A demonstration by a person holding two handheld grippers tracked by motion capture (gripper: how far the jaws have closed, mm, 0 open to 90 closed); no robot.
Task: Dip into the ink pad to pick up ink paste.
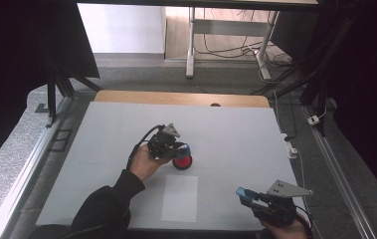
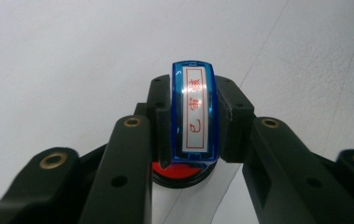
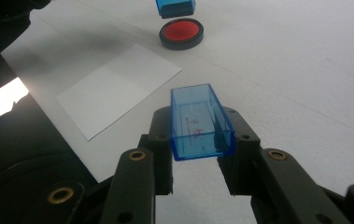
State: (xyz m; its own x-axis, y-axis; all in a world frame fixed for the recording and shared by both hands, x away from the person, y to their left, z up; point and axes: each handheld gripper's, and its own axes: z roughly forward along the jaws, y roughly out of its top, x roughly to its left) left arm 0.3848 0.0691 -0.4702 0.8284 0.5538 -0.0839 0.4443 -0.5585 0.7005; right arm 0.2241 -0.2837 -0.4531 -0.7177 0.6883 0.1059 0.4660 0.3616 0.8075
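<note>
White table [image 1: 126, 129], left tongs [image 1: 185, 149] tilted over ink pad [image 1: 182, 162]

A person's left forearm in a dark sleeve reaches up the middle of the surface [image 1: 235, 124], its left claw [image 1: 182, 149] clamped tight and pointing right, while the right claw [image 1: 243, 193], also clamped, rests near the bottom right edge, pointing left.
</note>
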